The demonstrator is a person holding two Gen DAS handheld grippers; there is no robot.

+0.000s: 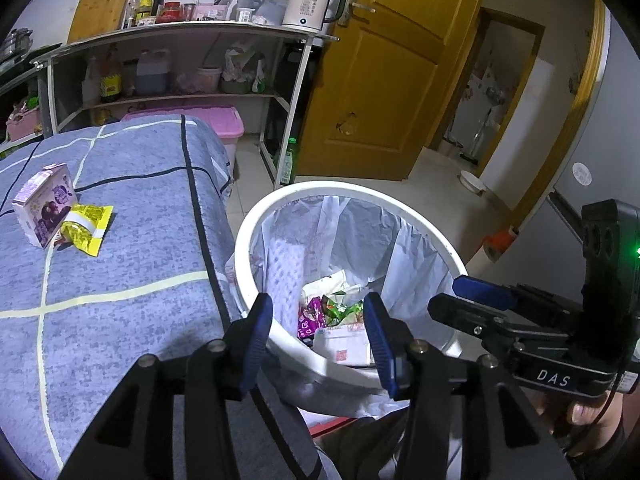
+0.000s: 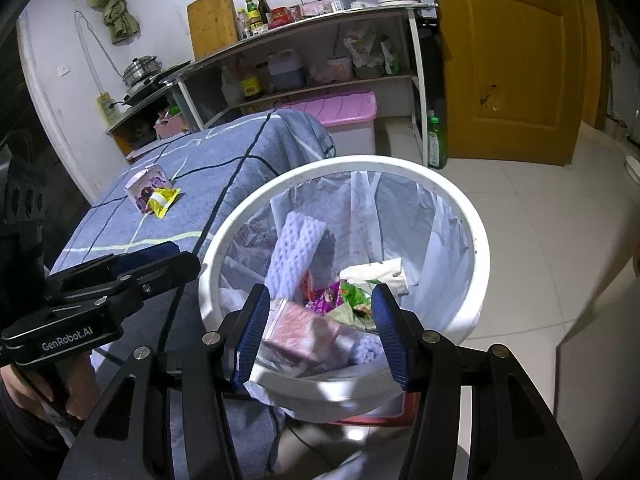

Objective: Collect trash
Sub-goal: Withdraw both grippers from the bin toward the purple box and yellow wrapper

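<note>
Trash remaining, a carton (image 1: 44, 204) and yellow wrapper (image 1: 86, 228), lies near the bed's (image 1: 132, 280) far corner; both grippers' fingers (image 1: 256, 340) hang parted, empty, over the bin (image 1: 256, 236), so a hasty reach risks knocking its rim.

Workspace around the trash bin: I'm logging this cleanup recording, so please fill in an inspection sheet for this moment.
Surface: blue checked cloth over a table beside the bin.
Job's things: white bin with liner, holding wrappers, a foam net and a pink packet; purple carton and yellow wrapper lie on the cloth, touching.
Clutter: nothing else seen on the cloth.
Grippers: left gripper and right gripper open above the bin, both empty.
Cables: thin black cable under the left gripper.
Surroundings: shelf with bottles, kettle, pink storage box, wooden door, tiled floor.
</note>
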